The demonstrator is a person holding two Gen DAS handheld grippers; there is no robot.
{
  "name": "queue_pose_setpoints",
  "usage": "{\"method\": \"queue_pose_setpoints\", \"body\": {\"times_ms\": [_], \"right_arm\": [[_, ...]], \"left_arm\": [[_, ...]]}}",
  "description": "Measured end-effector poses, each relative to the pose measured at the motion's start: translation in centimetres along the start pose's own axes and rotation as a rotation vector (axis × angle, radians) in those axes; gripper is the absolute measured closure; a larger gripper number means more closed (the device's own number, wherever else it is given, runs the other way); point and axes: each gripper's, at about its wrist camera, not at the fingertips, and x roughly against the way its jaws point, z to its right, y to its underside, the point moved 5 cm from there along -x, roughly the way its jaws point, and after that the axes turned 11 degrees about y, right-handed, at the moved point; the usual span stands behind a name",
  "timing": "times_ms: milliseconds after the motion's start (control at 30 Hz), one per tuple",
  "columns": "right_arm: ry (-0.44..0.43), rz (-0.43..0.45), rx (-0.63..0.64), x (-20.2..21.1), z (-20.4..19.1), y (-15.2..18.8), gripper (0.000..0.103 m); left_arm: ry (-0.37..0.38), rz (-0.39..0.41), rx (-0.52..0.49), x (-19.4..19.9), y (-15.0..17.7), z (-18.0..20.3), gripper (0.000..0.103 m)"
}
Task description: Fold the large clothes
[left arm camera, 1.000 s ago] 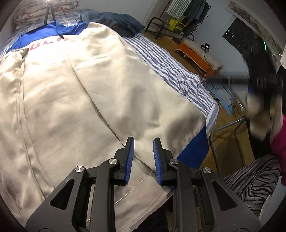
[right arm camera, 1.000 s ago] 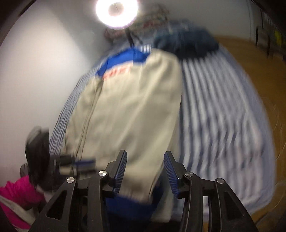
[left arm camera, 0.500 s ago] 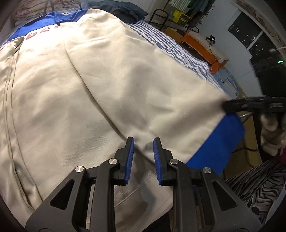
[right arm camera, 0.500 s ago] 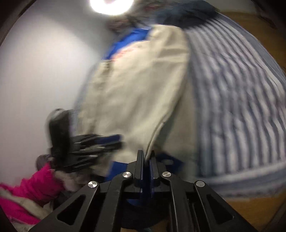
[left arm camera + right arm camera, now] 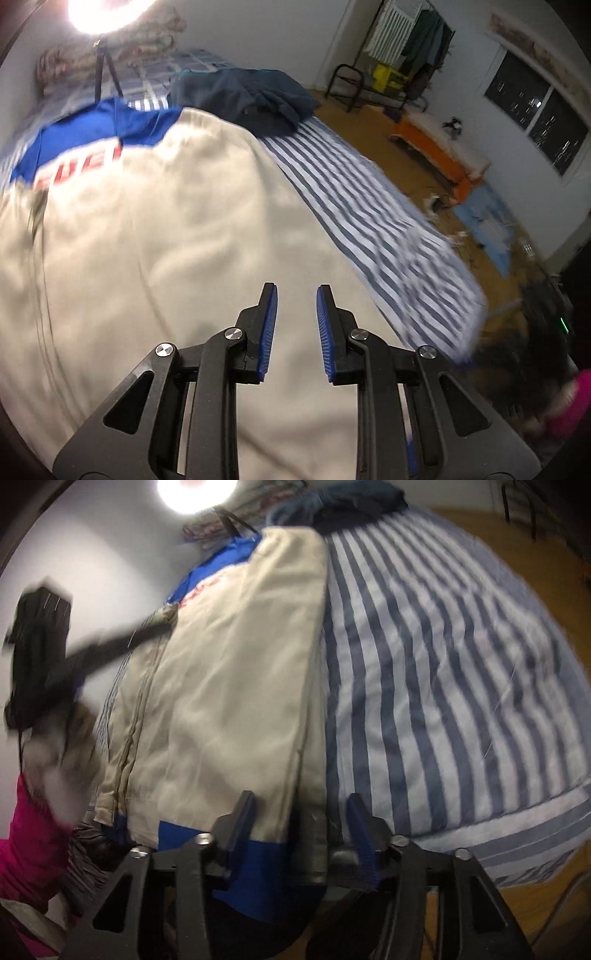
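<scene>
A large cream jacket [image 5: 155,236] with a blue yoke and red letters lies spread on the striped bed; in the right wrist view it [image 5: 225,672] lies lengthwise with its blue hem at the near bed edge. My left gripper [image 5: 293,291] is open and empty, hovering over the jacket's lower half. My right gripper [image 5: 301,801] is open, its jaws standing over the jacket's blue hem and right edge, holding nothing. The left gripper also shows blurred at the left of the right wrist view [image 5: 40,653].
A blue-and-white striped sheet [image 5: 373,229] covers the bed. A dark blue garment [image 5: 240,99] lies at the bed's head. A bright ring lamp on a tripod [image 5: 103,11] stands beyond it. An orange bench [image 5: 436,155] and a clothes rack [image 5: 402,40] stand on the wood floor.
My right gripper was shut on the blue hem half a second ago and has opened, letting it go. My left gripper has lifted and tilted up toward the bed's head.
</scene>
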Motion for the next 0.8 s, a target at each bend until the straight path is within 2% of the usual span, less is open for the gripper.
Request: {"method": "queue_pose_setpoints", "body": {"times_ms": [133,267,333,400,467,500,567,600,667,700,800], "right_arm": [[-0.039,-0.011,0.011,-0.7,-0.4,0.5,0.057],[-0.075,-0.023,0.001,-1.6,-0.6,0.6,0.062],[-0.084,-0.025,-0.008,-1.9,-0.8,0.8,0.067],[-0.091,-0.026,-0.007,-2.0,-1.0,1.0,0.077],[-0.107,-0.026,-0.024,-1.4,0.1,1.2,0.083],[-0.122,-0.029,-0.036,-1.4,0.2,1.2,0.084],[-0.132,-0.026,-0.034,-1.3,0.2,1.2,0.084],[-0.126,-0.025,-0.021,-1.4,0.1,1.2,0.081],[-0.123,-0.033,-0.023,-1.7,0.0,1.0,0.074],[-0.125,-0.034,-0.029,-1.9,-0.2,1.0,0.072],[-0.11,-0.033,-0.001,-2.2,-1.3,1.0,0.07]], "left_arm": [[-0.046,-0.022,0.068,-5.1,-2.6,-3.0,0.083],[-0.099,-0.09,0.12,-9.7,-1.8,-6.5,0.082],[-0.113,-0.053,0.083,-10.3,-1.7,-6.7,0.081],[-0.108,-0.06,0.071,-10.0,-1.9,-6.3,0.081],[-0.098,0.012,0.072,-8.7,-3.2,-6.1,0.081],[-0.109,0.049,0.072,-8.1,-3.9,-6.2,0.081],[-0.137,0.072,0.089,-8.2,-4.9,-7.0,0.081],[-0.143,0.057,0.098,-8.7,-4.9,-7.5,0.081],[-0.168,-0.049,0.091,-11.4,-3.8,-8.8,0.081],[-0.17,-0.024,0.067,-11.3,-3.9,-8.7,0.081],[-0.172,-0.064,0.043,-10.2,-3.7,-7.6,0.081]]}}
